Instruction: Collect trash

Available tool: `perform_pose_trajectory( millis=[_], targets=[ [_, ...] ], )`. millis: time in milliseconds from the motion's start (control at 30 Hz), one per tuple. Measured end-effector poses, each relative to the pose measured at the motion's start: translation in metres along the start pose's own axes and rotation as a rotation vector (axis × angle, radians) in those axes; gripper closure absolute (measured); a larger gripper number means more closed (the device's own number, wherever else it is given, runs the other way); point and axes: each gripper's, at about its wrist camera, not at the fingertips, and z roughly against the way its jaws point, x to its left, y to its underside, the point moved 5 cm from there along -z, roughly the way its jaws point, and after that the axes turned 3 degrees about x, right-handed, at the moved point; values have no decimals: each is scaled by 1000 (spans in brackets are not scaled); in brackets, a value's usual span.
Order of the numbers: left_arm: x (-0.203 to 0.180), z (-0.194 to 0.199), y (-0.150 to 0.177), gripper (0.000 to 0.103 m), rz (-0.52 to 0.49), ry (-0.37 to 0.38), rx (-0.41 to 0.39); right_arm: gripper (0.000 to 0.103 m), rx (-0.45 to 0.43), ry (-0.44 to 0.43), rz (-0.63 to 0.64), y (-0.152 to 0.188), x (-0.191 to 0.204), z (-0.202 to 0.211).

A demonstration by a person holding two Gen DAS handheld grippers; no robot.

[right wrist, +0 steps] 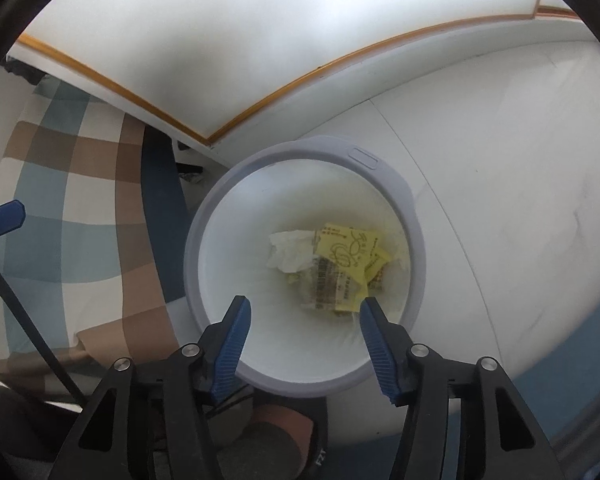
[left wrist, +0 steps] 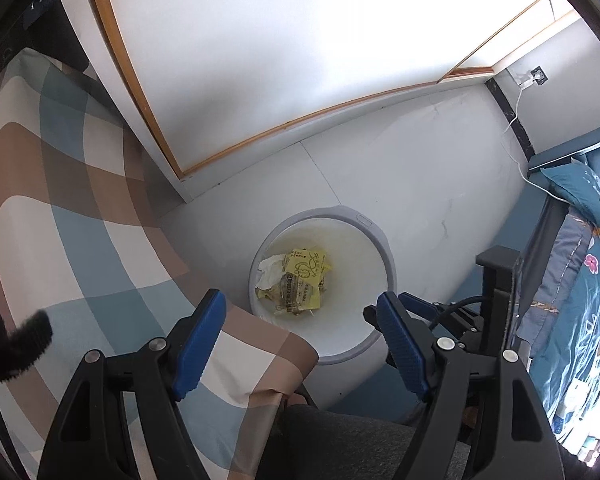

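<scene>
A round white bin with a grey rim [right wrist: 416,240] stands on the pale floor; its rim [left wrist: 268,240] also shows in the left wrist view. At its bottom lie yellow printed wrappers [right wrist: 346,254] and a crumpled white tissue [right wrist: 290,250], seen too as wrappers [left wrist: 306,268] and tissue [left wrist: 270,270]. My right gripper [right wrist: 305,308] hangs over the bin's mouth, open, nothing between its blue pads. My left gripper [left wrist: 300,306] is higher and to the left, over the corner of a checked cloth, open and empty.
A checked brown, blue and cream cloth [left wrist: 80,220] covers a surface left of the bin. A white panel with wooden trim [left wrist: 260,140] stands behind. A bed with teal floral bedding [left wrist: 580,260] is at the right. A white cable [left wrist: 514,128] runs down the wall.
</scene>
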Motion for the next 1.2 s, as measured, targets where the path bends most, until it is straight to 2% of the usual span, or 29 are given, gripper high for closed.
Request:
perform_pose_trajectory(
  millis=[200, 400, 667, 933, 1200],
  targets=[
    [-4, 5, 3, 28, -22, -12, -10, 35, -80, -30, -68, 5, -13, 41],
    [-10, 11, 10, 28, -39, -42, -31, 30, -154, -79, -92, 3, -11, 85],
    [-17, 21, 15, 28, -51, -53, -54, 22, -178, -91, -97, 11, -6, 124],
    [-18, 28, 20, 28, -61, -77, -63, 18, -210, -58, -106, 17, -4, 136],
    [-16, 34, 21, 28, -50, -96, -77, 17, -202, -48, -102, 18, -4, 136]
  ],
)
